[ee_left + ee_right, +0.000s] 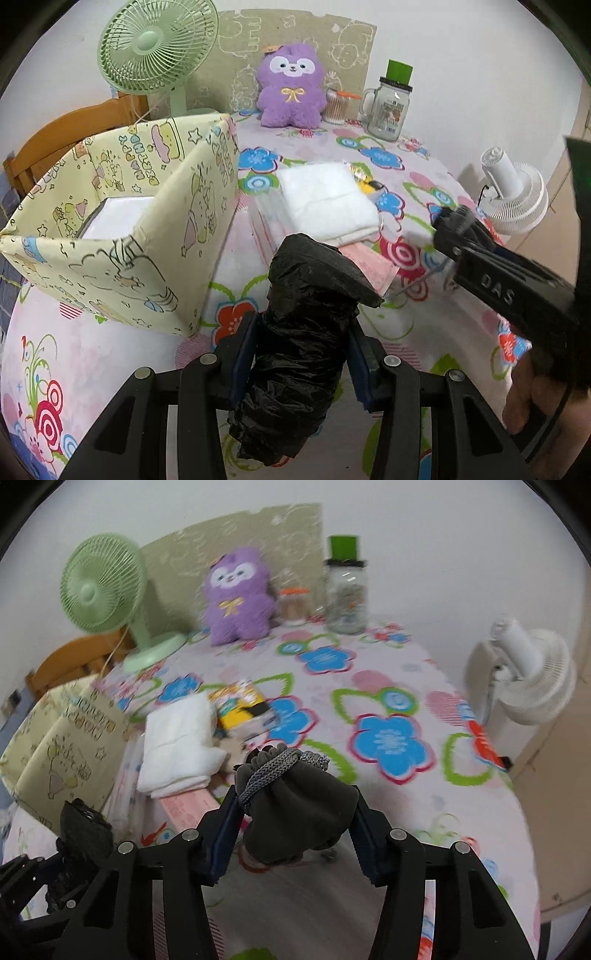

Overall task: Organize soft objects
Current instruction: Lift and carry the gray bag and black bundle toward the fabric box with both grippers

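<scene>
On the flower-print tablecloth [388,672], your two grippers sit low at the near edge, each loaded. Your left gripper [301,350] is clamped on a roll of black plastic bags [299,332]; the roll stands between both pads, its top end leaning toward the pile ahead and its lower end hanging below the fingers. Your right gripper [291,808] is closed on a dark grey drawstring pouch [299,808], pinched on both sides, the grey braided cord [269,771] wound round its neck. In the left wrist view the right gripper appears from the side as a black body at the right edge; the pouch cannot be made out there. Ahead of both grippers lies a folded white towel [328,195] on a pink packet [369,266], with a yellow printed pack [240,705] touching the towel's far side. To the left stands the yellow cartoon-print fabric box [122,236], open at the top, split by a divider; a white item [114,218] lies in the far compartment. At the back: purple plush toy [290,88], green fan [157,48], glass mug jar [388,107] with a green cap, cotton-swab jar [338,107]. White fan [513,192] at the right edge. The right wrist view is motion-blurred.
</scene>
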`<state>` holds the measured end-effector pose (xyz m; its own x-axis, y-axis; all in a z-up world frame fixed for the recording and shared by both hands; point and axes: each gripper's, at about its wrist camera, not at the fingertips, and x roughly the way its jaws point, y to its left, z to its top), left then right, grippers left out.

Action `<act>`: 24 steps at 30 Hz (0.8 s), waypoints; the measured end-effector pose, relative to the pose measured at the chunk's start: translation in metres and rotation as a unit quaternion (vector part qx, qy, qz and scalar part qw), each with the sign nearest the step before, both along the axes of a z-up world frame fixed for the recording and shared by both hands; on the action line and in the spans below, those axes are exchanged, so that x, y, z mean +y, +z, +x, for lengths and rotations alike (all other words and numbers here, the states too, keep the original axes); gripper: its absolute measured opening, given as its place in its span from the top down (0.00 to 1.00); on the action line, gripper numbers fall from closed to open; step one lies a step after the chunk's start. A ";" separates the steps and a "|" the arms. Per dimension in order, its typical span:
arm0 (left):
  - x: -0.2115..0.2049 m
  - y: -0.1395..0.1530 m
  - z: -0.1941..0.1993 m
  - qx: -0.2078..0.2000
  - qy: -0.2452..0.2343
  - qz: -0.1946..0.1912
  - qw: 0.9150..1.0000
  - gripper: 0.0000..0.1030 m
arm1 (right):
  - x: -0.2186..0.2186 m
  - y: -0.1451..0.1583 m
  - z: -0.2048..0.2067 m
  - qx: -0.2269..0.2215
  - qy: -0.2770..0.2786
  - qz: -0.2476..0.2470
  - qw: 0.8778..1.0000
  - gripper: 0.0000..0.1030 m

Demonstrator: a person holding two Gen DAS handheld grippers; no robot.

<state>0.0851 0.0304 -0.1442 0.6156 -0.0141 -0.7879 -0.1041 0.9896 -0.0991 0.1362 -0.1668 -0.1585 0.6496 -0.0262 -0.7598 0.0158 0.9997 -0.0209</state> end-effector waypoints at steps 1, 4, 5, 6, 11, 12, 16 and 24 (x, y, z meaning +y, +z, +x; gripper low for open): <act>-0.001 0.002 0.000 -0.003 0.002 -0.002 1.000 0.55 | 0.000 0.003 -0.004 -0.006 -0.011 -0.006 1.000 0.44; -0.003 0.007 0.000 -0.011 0.003 -0.004 1.000 0.55 | 0.001 0.013 -0.017 -0.023 -0.034 -0.014 0.999 0.44; -0.004 0.009 0.000 -0.014 0.002 -0.004 1.000 0.55 | 0.002 0.017 -0.022 -0.028 -0.039 -0.014 0.999 0.44; -0.005 0.011 0.000 -0.016 0.001 -0.006 1.000 0.55 | 0.002 0.020 -0.026 -0.031 -0.042 -0.013 0.999 0.44; -0.008 0.022 -0.005 -0.029 -0.006 -0.007 1.000 0.55 | 0.005 0.036 -0.040 -0.043 -0.047 -0.014 0.998 0.44; -0.008 0.025 -0.006 -0.032 -0.007 -0.007 0.999 0.55 | 0.007 0.038 -0.042 -0.045 -0.046 -0.014 0.998 0.44; -0.006 0.036 -0.013 -0.045 -0.010 -0.004 0.999 0.55 | 0.013 0.050 -0.049 -0.053 -0.041 -0.010 0.998 0.44; 0.006 0.053 -0.023 -0.066 0.002 -0.004 0.998 0.55 | 0.036 0.073 -0.057 -0.073 -0.010 -0.010 0.997 0.44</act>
<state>0.0620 0.0364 -0.0912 0.7142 -0.0176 -0.6997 -0.0940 0.9882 -0.1207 0.0794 -0.1304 -0.0852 0.7524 -0.0541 -0.6565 0.0392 0.9985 -0.0373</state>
